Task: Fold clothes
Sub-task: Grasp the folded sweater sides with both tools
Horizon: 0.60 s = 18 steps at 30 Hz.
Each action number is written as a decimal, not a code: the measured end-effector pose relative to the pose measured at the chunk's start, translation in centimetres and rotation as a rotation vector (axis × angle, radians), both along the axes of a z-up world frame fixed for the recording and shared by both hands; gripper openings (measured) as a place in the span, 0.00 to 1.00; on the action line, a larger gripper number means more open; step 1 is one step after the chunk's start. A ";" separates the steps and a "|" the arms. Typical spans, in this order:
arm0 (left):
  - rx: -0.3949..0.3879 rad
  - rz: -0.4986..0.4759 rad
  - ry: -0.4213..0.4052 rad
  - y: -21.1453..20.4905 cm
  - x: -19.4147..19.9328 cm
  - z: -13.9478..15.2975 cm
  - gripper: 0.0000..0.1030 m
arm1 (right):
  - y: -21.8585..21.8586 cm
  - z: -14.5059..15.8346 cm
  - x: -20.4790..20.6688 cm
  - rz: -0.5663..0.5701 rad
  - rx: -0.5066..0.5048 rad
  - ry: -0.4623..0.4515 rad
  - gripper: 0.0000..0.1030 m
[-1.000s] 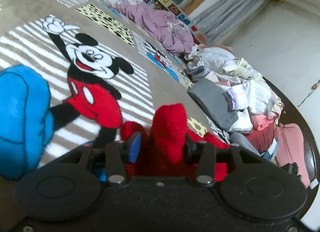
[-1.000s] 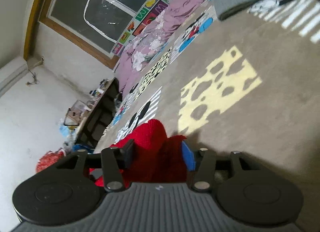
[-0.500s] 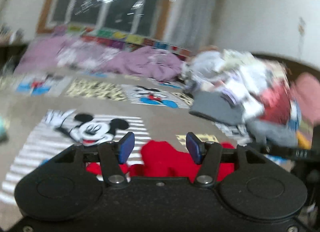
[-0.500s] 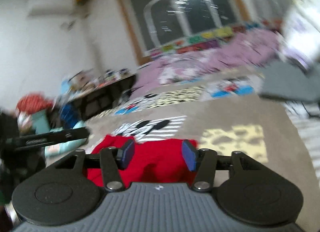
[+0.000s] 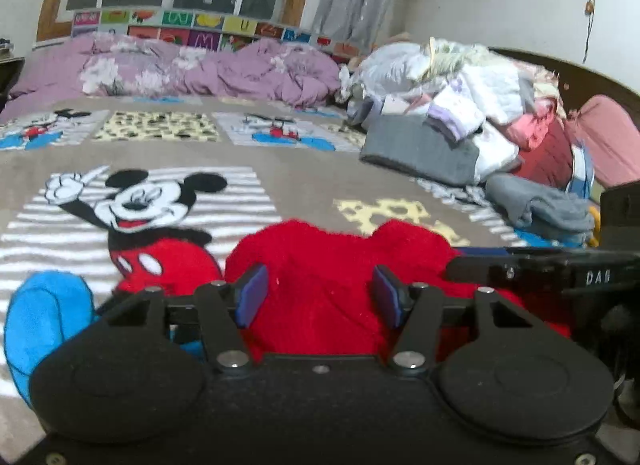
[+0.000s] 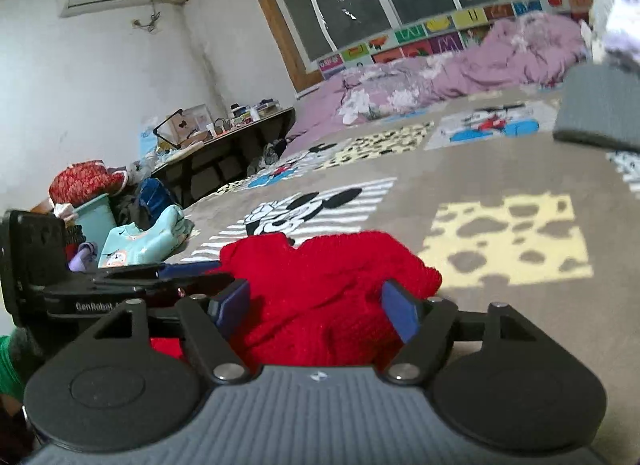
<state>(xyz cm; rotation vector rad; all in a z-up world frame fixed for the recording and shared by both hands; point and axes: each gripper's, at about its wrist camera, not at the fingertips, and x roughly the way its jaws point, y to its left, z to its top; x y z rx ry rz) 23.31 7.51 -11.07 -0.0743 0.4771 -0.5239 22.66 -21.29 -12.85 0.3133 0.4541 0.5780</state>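
Now both are off the red knit garment (image 5: pixel 332 265), which lies bunched near the blanket's (image 5: pixel 304 169) front edge: left gripper (image 5: pixel 320 297) gapes empty, right gripper's (image 6: pixel 316 305) jaws just widened, gripping nothing, ready to regrip.

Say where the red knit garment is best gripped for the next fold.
Probably at the two raised humps along the far edge of the red knit garment, one per gripper, coming in low from the near side: there the fabric stands up off the blanket.

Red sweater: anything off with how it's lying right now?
Yes. The red sweater sits bunched in a lumpy heap on the cartoon blanket, not flat or squared. Both the left gripper and right gripper stand open around it, gripping nothing.
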 end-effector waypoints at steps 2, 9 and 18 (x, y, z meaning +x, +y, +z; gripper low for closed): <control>-0.006 0.001 0.017 0.0 0.2 -0.4 0.56 | 0.1 -0.4 0.1 0.005 0.002 0.009 0.71; 0.005 0.014 -0.015 -0.1 -0.8 0.5 0.56 | 0.8 0.6 -1.3 -0.028 -0.052 -0.059 0.71; 0.040 -0.036 -0.153 -0.5 -5.2 3.6 0.56 | 1.8 4.1 -6.9 -0.039 -0.198 -0.244 0.68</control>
